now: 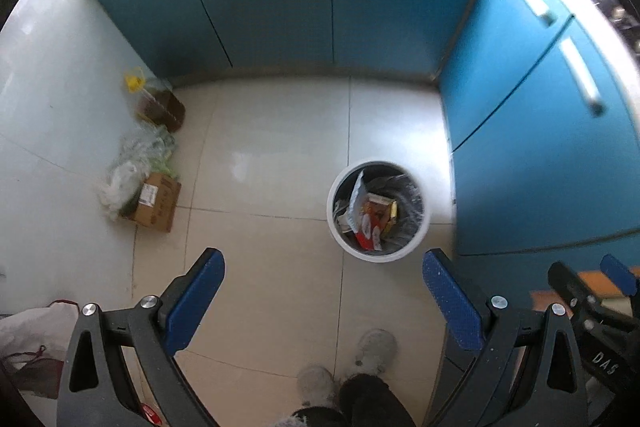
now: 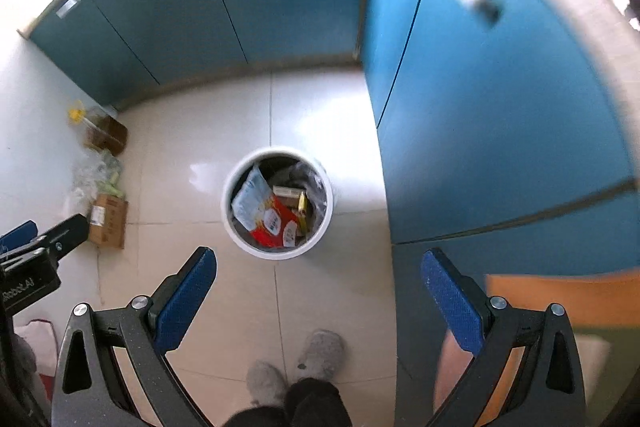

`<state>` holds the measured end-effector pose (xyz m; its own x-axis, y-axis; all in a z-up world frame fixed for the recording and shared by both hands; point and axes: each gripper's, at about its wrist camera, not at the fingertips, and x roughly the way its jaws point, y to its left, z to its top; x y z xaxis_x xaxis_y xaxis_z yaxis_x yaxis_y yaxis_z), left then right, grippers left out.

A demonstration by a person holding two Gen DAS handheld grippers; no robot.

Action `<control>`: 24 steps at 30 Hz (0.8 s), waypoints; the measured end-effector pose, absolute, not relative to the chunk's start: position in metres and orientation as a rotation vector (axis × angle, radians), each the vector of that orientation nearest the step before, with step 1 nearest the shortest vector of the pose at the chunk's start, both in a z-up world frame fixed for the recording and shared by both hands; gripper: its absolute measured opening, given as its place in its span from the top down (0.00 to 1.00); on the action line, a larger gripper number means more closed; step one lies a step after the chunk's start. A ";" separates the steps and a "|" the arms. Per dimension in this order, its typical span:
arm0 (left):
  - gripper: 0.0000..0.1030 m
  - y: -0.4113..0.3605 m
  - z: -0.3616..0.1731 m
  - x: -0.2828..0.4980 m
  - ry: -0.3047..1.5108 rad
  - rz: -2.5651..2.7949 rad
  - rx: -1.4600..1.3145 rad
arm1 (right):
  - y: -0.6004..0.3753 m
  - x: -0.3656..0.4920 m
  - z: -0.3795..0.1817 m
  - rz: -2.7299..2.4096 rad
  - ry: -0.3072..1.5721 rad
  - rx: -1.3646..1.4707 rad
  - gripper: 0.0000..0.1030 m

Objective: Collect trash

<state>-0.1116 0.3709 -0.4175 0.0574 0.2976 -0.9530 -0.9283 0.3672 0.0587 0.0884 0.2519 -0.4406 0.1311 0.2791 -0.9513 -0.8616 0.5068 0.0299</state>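
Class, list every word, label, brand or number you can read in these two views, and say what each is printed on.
"DA5" (last character unsure): white print on the black body of the right gripper.
"Robot.AI" (partly blurred): white print on the black body of the left gripper.
White sticker on the brown cardboard box: too small to read.
Red and white packet in the round white trash bin: print blurred, unreadable.

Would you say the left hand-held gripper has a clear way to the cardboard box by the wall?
Probably yes. The left hand-held gripper is open and holds nothing, and only bare floor shows between it and the box. A plastic bag leans on the box's far side, not the near one.
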 end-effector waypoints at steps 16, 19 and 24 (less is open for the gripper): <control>0.02 0.238 -0.201 -0.180 0.964 0.994 -0.581 | 0.094 0.007 -0.177 0.936 0.980 -0.453 0.00; 0.02 0.218 -0.180 -0.193 0.951 0.977 -0.569 | 0.067 -0.016 -0.146 0.953 0.958 -0.424 0.00; 0.02 0.188 -0.148 -0.210 0.930 0.933 -0.578 | 0.037 -0.040 -0.102 1.011 0.950 -0.400 0.00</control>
